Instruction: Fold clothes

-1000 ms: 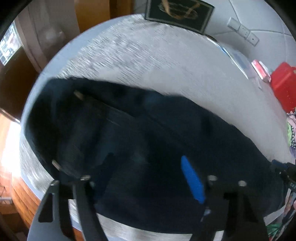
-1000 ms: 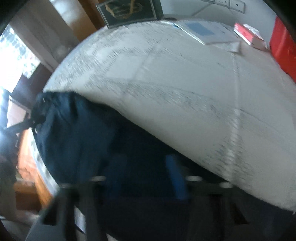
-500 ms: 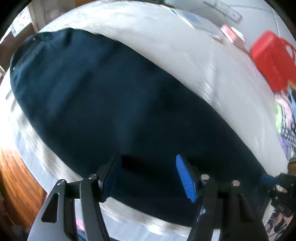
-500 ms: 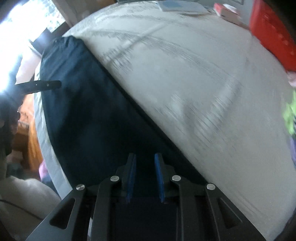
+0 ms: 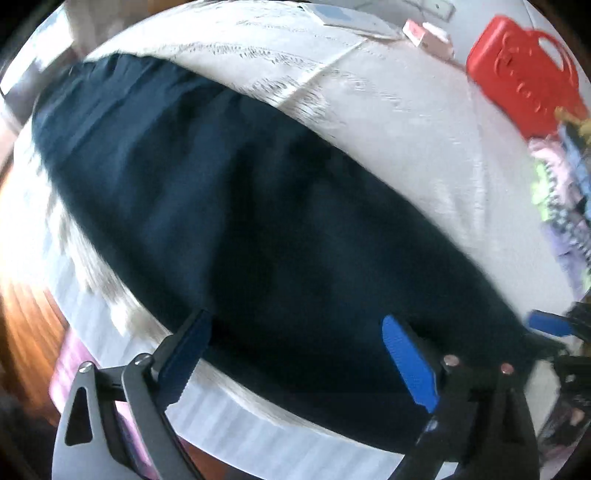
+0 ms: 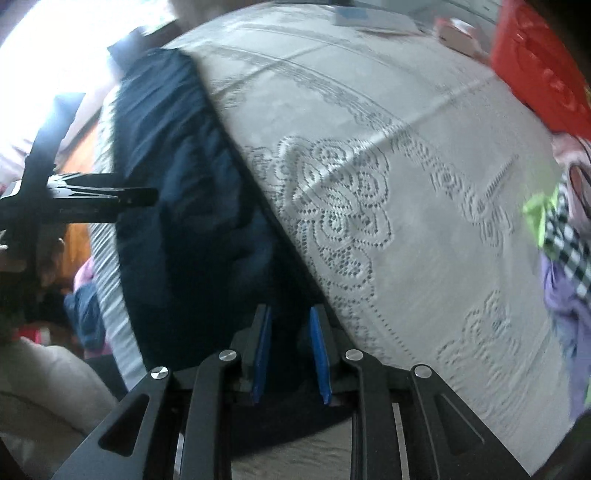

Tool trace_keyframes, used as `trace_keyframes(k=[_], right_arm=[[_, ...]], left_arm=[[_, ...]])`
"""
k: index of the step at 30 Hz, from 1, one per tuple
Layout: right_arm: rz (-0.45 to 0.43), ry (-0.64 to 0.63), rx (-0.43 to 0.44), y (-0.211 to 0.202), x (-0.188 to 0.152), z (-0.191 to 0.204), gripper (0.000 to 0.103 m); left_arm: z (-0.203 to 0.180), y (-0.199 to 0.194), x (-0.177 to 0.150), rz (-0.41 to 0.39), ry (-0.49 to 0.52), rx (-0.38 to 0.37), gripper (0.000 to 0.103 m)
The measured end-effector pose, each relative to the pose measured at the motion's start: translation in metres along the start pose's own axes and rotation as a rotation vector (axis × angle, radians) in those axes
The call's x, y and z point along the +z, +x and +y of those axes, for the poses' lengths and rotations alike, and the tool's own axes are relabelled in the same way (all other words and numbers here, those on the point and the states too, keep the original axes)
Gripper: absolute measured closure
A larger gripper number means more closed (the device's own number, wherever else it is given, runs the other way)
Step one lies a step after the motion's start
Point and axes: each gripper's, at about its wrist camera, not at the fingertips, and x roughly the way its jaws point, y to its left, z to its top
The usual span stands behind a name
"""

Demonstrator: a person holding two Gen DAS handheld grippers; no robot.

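A dark navy garment [image 5: 258, 229] lies as a long folded band along the near edge of the table with the white lace tablecloth [image 5: 388, 122]. My left gripper [image 5: 295, 354] is open, hovering just over the garment's near edge, with nothing between its blue pads. My right gripper [image 6: 290, 350] is shut on one end of the garment [image 6: 184, 221], with dark cloth bunched between its narrow-set pads. That gripper also shows at the garment's right end [image 5: 546, 325] in the left wrist view. The left gripper's black fingers [image 6: 122, 197] reach in over the garment's far side.
A red plastic basket [image 5: 517, 85] stands at the back right, with a pile of coloured clothes [image 5: 561, 192] beside it. A pink box [image 5: 428, 33] and papers [image 5: 343, 18] lie at the back. The table edge and wooden floor [image 5: 26, 325] are at the left.
The garment has gone from a raised, rumpled shape to a flat band on the cloth. My right gripper's fingers closed in on its end. The left gripper stayed open and drew back toward the near edge.
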Motion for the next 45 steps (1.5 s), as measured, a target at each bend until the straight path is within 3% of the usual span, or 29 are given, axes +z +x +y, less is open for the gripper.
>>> trace_keyframes(k=[1, 5, 11, 20, 23, 25, 28, 31, 33, 35, 42, 45], right_arm=[[0.0, -0.046, 0.012, -0.004, 0.0, -0.008, 0.072], [-0.003, -0.132, 0.063, -0.019, 0.007, -0.045, 0.072], [-0.01, -0.244, 0.14, -0.039, 0.019, -0.1, 0.072], [-0.005, -0.359, 0.227, -0.056, 0.028, -0.166, 0.072], [0.011, -0.459, 0.267, -0.056, 0.029, -0.185, 0.072], [0.021, -0.515, 0.25, -0.056, 0.036, -0.198, 0.072], [0.023, -0.597, 0.257, -0.063, 0.051, -0.22, 0.071], [0.016, -0.635, 0.267, -0.075, 0.062, -0.246, 0.071], [0.021, -0.64, 0.262, -0.081, 0.064, -0.26, 0.072], [0.036, -0.645, 0.244, -0.091, 0.048, -0.276, 0.074], [0.047, -0.558, 0.312, -0.127, 0.035, -0.322, 0.074], [-0.01, -0.609, 0.239, -0.145, 0.031, -0.334, 0.055]], left_arm=[[-0.006, -0.004, -0.009, -0.006, -0.039, -0.019, 0.008], [-0.04, -0.018, -0.064, -0.034, -0.219, -0.012, 0.008], [-0.103, -0.023, -0.118, -0.014, -0.259, 0.051, 0.008], [-0.151, -0.025, -0.167, -0.116, -0.26, 0.158, 0.008], [-0.171, -0.015, -0.174, -0.138, -0.293, 0.21, 0.008], [-0.184, -0.009, -0.176, -0.151, -0.326, 0.248, 0.008], [-0.19, -0.004, -0.167, -0.183, -0.363, 0.271, 0.003], [-0.187, -0.002, -0.162, -0.156, -0.374, 0.266, 0.0], [-0.192, -0.004, -0.159, -0.12, -0.364, 0.253, 0.019], [-0.203, -0.006, -0.151, -0.09, -0.337, 0.269, 0.029], [-0.199, -0.004, -0.15, -0.096, -0.342, 0.232, 0.03], [-0.2, -0.004, -0.151, -0.097, -0.361, 0.234, 0.03]])
